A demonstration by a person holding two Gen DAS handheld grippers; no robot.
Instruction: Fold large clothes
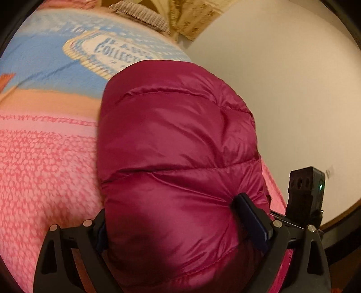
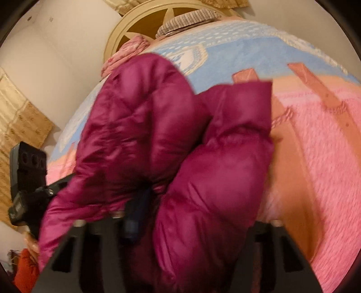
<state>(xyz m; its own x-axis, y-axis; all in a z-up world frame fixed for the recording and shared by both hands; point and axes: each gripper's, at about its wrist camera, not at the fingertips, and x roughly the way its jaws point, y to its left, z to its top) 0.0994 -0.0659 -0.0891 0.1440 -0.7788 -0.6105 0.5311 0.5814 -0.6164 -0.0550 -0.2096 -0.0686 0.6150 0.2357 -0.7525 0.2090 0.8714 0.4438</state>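
A magenta quilted puffer jacket lies bunched on the bed and fills the middle of the left wrist view. My left gripper is shut on its near end, and the padding bulges out between the two dark pads. In the right wrist view the same jacket is folded into two thick lobes. My right gripper is shut on the right lobe. Its left pad sits pressed into the crease between the lobes, while its right finger is mostly hidden behind the fabric. The picture is blurred.
The bedspread is pink in front and blue with lettering farther back. A grey striped pillow lies by the cream headboard. A white wall borders the bed. A black box with a green light sticks out beside the gripper.
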